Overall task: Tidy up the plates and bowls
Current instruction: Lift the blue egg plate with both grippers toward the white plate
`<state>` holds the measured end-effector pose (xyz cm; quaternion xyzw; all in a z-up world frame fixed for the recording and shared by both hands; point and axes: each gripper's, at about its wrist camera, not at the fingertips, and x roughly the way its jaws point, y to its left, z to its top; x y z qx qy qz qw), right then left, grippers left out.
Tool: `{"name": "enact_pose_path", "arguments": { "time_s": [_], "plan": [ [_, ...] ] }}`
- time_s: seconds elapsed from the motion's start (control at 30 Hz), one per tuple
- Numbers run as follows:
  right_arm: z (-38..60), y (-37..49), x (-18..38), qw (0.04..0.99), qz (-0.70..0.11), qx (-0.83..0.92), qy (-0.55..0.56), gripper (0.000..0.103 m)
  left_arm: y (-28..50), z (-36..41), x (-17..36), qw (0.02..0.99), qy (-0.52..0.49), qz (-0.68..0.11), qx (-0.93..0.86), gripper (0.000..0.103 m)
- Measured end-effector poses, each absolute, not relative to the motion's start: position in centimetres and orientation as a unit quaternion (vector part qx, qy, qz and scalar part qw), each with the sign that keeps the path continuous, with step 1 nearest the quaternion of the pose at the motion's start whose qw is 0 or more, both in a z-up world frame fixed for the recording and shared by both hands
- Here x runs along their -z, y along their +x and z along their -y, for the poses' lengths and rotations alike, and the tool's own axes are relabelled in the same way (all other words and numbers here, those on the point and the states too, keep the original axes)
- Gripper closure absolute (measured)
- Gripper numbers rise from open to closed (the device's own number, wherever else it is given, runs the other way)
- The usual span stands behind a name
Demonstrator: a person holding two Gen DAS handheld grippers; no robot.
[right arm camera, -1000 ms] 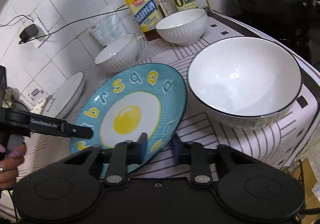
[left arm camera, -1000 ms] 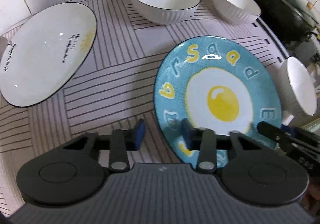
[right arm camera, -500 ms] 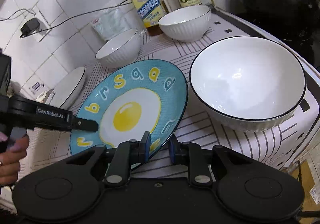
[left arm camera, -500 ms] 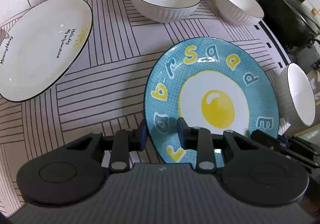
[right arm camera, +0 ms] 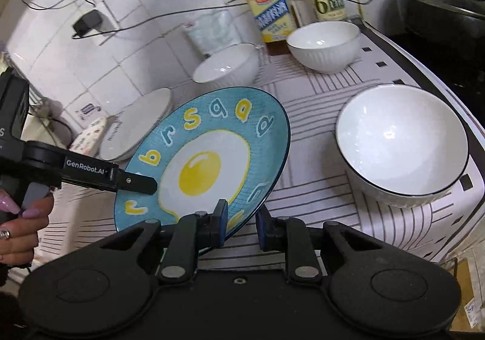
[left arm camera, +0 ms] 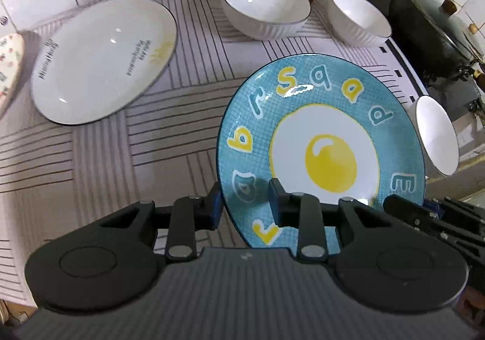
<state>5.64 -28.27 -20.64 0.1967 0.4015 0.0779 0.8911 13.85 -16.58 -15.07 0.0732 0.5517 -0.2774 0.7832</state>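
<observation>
Gripping opposite edges, the left hand-held gripper (left arm camera: 244,203) and right hand-held gripper (right arm camera: 241,221) are both clamped on the round blue ceramic plate with the fried-egg print (left arm camera: 321,140), tilted above the striped counter (left arm camera: 121,158), beside a large white bowl (right arm camera: 400,140).

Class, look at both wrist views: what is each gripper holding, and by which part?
Both hold the round blue fried-egg plate by its rim: left gripper on the near-left edge, right gripper on the near-right edge.

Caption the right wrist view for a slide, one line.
Both grippers, right gripper and left gripper, clamp the rim of the blue egg plate, tilted above the striped mat beside a white bowl.
</observation>
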Motion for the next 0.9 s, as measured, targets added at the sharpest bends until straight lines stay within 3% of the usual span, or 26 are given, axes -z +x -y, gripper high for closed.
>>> {"name": "enact_pose_path", "arguments": {
  "time_s": [0.43, 0.9],
  "plan": [
    [23.9, 8.3, 16.2, 0.897, -0.377, -0.173, 0.154, 0.079, 13.2, 9.6, 10.2, 0.815, 0.027, -0.533, 0.224, 0.073],
    [17.1, 19.3, 15.6, 0.877, -0.384, -0.265, 0.117, 0.079, 21.5, 3.7, 10.4, 0.812, -0.012, -0.561, 0.161, 0.07]
  ]
}}
